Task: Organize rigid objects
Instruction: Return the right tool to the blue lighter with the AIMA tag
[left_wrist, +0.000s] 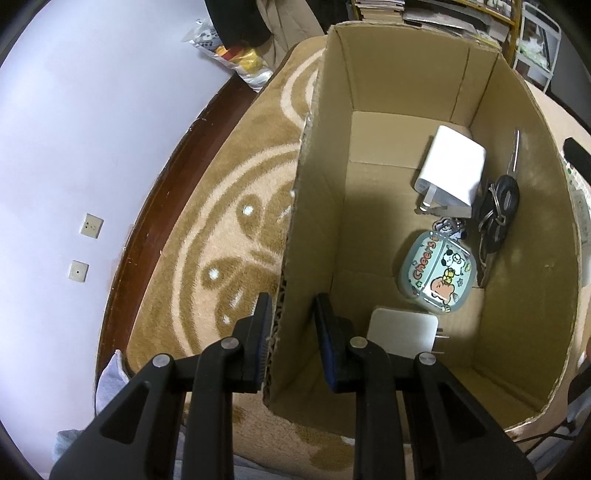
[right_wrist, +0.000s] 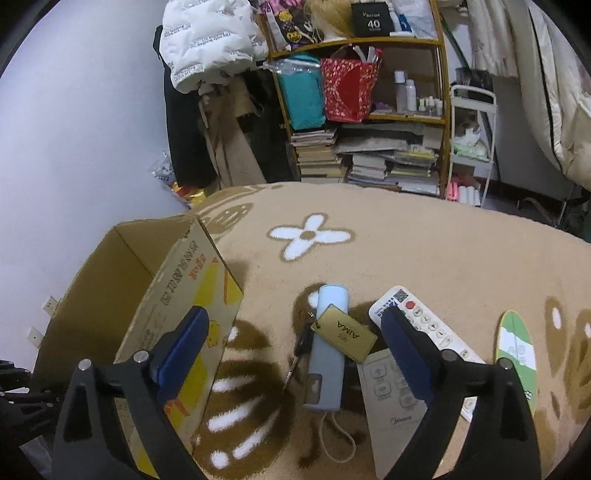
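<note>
Left wrist view: the left gripper (left_wrist: 291, 325) straddles the cardboard box (left_wrist: 406, 92) wall, jaws slightly apart around it. Right wrist view: box at left on the blanket (right_wrist: 424, 240). The right gripper (right_wrist: 295, 332), jaws wide apart, hovers over the blue power bank (right_wrist: 325, 365) bearing a brass key tag (right_wrist: 343, 332). Probably stiff, smooth, fairly heavy; grip its long sides. Remote (right_wrist: 424, 325) crowds the right.

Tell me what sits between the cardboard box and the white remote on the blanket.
In the right wrist view, a pale blue power bank with a brass AIMA key tag on top lies between the cardboard box and the white remote.
</note>
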